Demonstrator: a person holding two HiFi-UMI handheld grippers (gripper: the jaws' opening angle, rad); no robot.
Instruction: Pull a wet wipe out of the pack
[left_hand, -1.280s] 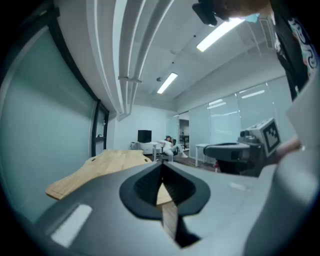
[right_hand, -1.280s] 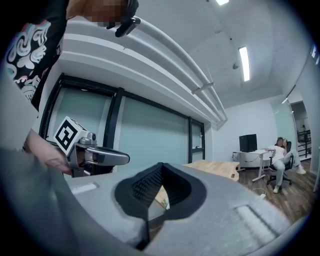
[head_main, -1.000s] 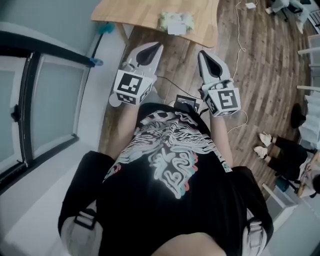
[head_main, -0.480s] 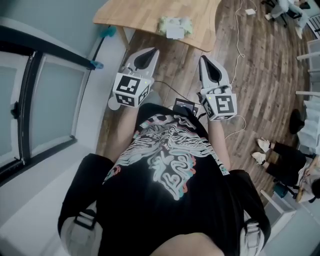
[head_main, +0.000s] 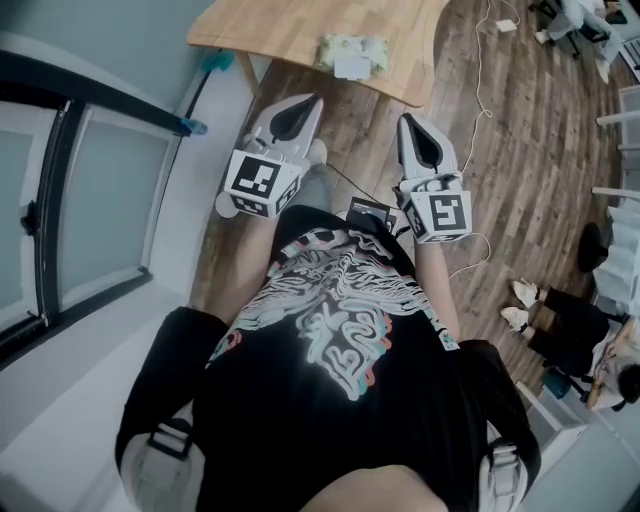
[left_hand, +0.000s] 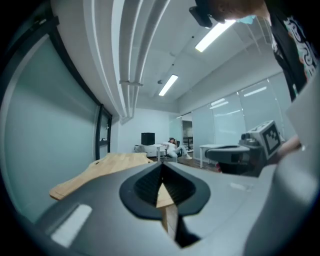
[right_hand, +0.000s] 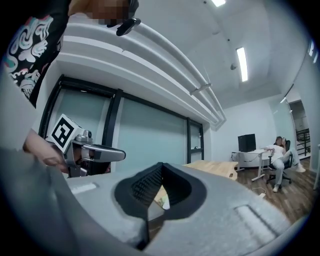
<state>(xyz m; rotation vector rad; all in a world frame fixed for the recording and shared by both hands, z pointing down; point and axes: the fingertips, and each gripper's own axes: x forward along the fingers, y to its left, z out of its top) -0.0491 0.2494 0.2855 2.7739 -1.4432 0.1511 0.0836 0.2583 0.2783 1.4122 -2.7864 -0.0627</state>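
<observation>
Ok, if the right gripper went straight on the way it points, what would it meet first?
Probably the table, at its near edge: the right gripper points level toward it, with nothing between. The pack lies further in, to the left. Height is unclear, so it may pass over the tabletop.

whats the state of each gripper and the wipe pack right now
left gripper: shut, nothing between its jaws, short of the table.
right gripper: shut, empty, beside the left one.
wet wipe pack: lying on the wooden table near its edge, touched by neither gripper; whether its flap is open cannot be told.
</observation>
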